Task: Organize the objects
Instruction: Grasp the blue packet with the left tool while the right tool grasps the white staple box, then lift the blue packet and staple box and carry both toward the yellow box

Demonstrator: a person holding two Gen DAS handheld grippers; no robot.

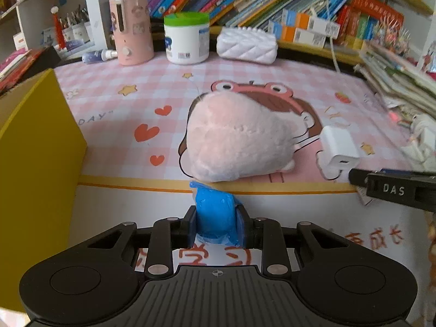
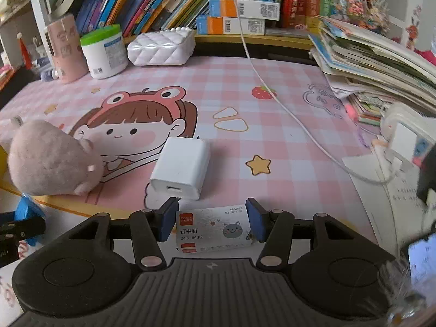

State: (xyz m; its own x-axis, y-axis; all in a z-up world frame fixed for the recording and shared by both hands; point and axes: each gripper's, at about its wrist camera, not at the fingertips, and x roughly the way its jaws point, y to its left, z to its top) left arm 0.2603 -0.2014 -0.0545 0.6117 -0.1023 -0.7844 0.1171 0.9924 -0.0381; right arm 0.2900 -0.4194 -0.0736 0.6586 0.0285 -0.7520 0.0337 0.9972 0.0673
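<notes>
My left gripper (image 1: 216, 219) has its jaws clamped on a blue crumpled thing (image 1: 215, 212) at the near edge of the tabletop (image 1: 109, 199), just in front of the pink plush toy (image 1: 234, 139). My right gripper (image 2: 212, 223) has its jaws pressed on a small box of staples (image 2: 212, 230), with the white charger (image 2: 181, 173) just beyond it on the pink checked mat (image 2: 272, 125).

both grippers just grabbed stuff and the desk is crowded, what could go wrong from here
The left gripper pinches a blue packet right beside the plush toy; lifting may drag the toy. The right gripper clamps the staple box by its ends, near the white charger; the box could twist loose or nudge it.
</notes>
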